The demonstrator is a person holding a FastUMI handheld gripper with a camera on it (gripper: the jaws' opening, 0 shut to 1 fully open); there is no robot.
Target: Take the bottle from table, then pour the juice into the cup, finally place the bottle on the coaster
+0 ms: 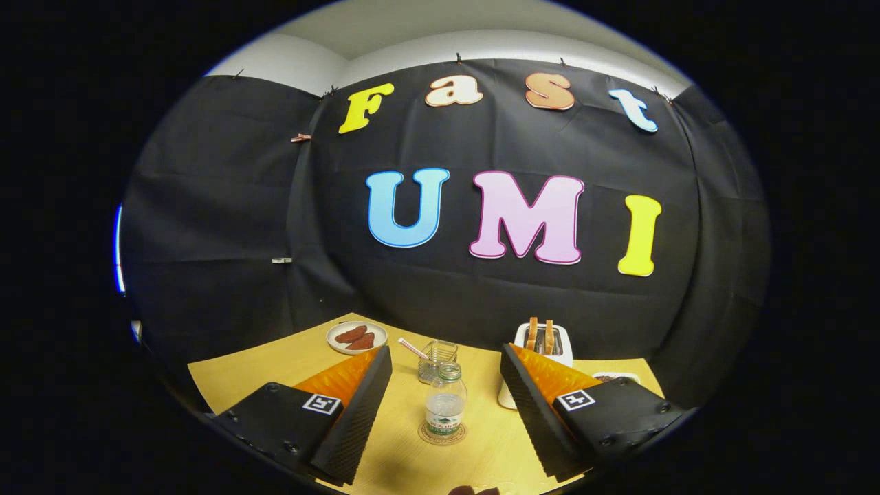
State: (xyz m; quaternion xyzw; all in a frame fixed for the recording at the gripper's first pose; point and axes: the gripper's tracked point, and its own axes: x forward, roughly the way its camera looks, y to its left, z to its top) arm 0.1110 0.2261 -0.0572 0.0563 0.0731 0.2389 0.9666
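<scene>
A small clear bottle (445, 402) with a green cap and a pale label stands upright on a round coaster (442, 434) on the yellow table (240, 375). It sits ahead of my gripper (445, 361), in line with the gap between the fingers. Both fingers (357, 405) are spread wide and touch nothing; the gripper is open. Just beyond the bottle stands a clear glass cup (437, 359) with a striped straw (413, 348) leaning out to the left.
A white plate (356, 337) with brown food pieces lies at the far left of the table. A white toaster (544, 347) with two toast slices stands at the far right, another small dish (615, 377) beside it. Black cloth walls close the booth behind.
</scene>
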